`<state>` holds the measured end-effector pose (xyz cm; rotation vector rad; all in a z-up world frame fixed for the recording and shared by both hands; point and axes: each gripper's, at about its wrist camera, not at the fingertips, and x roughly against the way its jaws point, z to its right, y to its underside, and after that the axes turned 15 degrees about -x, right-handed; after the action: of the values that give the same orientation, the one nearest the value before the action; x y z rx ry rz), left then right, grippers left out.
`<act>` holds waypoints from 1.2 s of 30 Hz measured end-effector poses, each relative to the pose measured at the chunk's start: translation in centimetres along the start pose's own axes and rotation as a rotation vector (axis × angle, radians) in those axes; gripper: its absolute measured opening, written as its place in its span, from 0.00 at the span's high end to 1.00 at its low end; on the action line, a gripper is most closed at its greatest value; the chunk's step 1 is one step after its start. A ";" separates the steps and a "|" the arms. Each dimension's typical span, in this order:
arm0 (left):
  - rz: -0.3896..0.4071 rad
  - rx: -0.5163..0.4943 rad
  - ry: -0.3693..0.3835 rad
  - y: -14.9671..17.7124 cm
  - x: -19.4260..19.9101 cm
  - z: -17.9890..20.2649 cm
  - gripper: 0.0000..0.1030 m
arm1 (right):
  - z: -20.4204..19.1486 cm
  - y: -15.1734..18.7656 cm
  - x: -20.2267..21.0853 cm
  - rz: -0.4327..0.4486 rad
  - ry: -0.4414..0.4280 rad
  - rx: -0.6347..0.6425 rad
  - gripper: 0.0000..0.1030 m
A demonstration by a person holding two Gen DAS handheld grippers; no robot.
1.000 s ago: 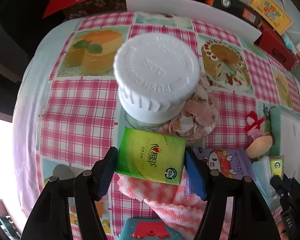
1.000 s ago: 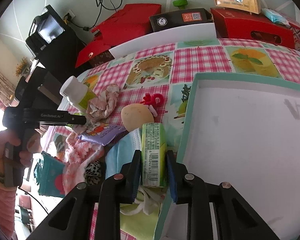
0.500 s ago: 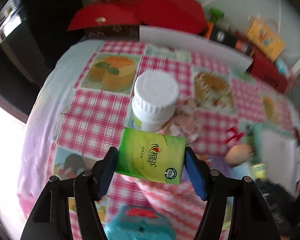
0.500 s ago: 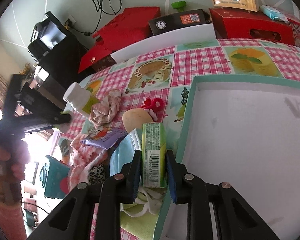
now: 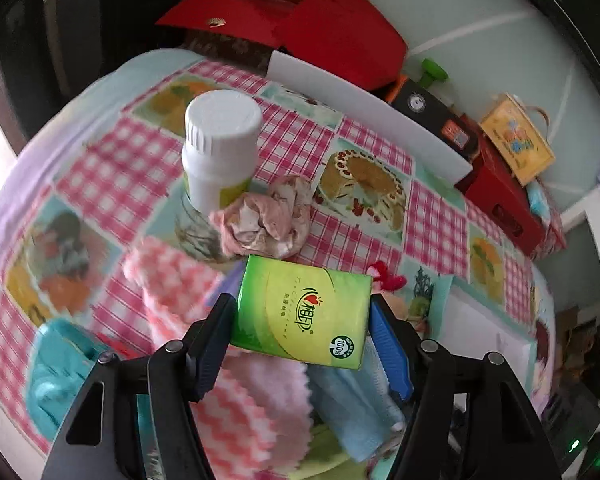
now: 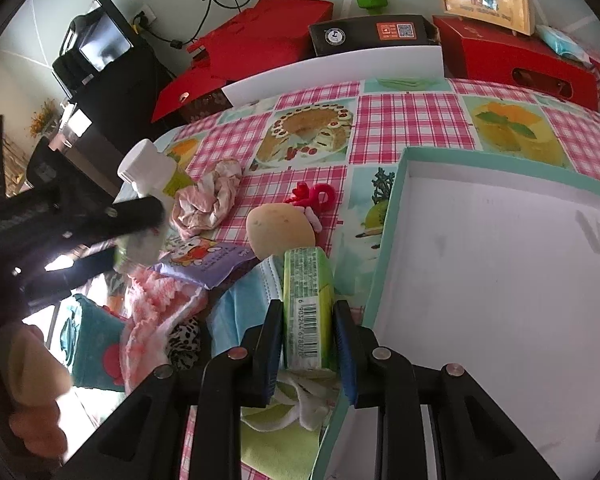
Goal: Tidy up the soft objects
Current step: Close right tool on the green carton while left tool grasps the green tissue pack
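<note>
While each hand-held gripper is clamped on a green tissue pack, both hang over the pile of soft things on the table [image 6: 416, 120]. The left hand-held gripper [image 5: 302, 314] grips its green tissue pack [image 5: 300, 312] broad side up, above a pink-and-white knitted cloth [image 5: 236, 392] and a light blue face mask [image 5: 356, 408]. Beyond it lie a crumpled pink cloth [image 5: 268, 220] and, touching that cloth, an upright white bottle [image 5: 220, 148]. The right hand-held gripper [image 6: 306, 340] pinches the second green tissue pack [image 6: 308, 308] on edge, barcode side up, just beside the rim of the teal-edged white box [image 6: 384, 256]. Near its fingers sit a beige round plush [image 6: 280, 230], a red bow [image 6: 312, 196] and a purple cartoon packet [image 6: 204, 260]. The left hand-held gripper appears blurred at the left of the right wrist view.
</note>
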<state>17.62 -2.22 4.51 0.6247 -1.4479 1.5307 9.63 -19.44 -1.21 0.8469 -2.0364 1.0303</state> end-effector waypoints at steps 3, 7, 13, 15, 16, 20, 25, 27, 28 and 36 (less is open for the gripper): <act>0.016 -0.038 0.003 0.1 -0.2 0.8 0.34 | -0.3 -0.3 -0.3 -0.010 0.012 0.010 0.72; 0.002 -0.020 -0.003 0.5 -0.9 0.0 0.34 | -0.8 -1.0 -0.6 -0.012 0.034 0.030 0.71; -0.007 -0.004 0.036 0.6 -1.5 -0.5 0.34 | -1.9 -1.9 -1.7 -0.027 0.072 0.071 0.71; -0.008 -0.002 0.047 0.7 -1.5 -0.5 0.34 | -2.1 -2.1 -1.9 -0.026 0.076 0.074 0.71; -0.007 0.000 0.052 0.7 -1.5 -0.6 0.34 | -2.2 -2.2 -2.0 -0.025 0.077 0.070 0.71; -0.002 0.012 0.073 0.7 -1.4 -0.9 0.34 | -2.4 -2.5 -2.4 -0.027 0.081 0.064 0.70; 0.003 0.023 0.086 0.6 -1.4 -1.1 0.34 | -2.8 -2.8 -3.0 -0.028 0.087 0.066 0.70; 0.003 0.024 0.089 0.6 -1.4 -1.1 0.34 | -2.8 -3.0 -3.1 -0.025 0.080 0.063 0.71; 0.003 0.024 0.091 0.6 -1.4 -1.2 0.34 | -2.9 -3.0 -3.1 -0.023 0.077 0.065 0.71; 0.020 0.041 0.100 0.5 -0.8 -1.6 0.34 | -3.7 -3.4 0.2 0.079 0.058 0.093 0.75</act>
<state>17.90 -0.81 3.30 0.5517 -1.3547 1.5877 13.31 -17.93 1.94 0.7798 -2.0004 1.1880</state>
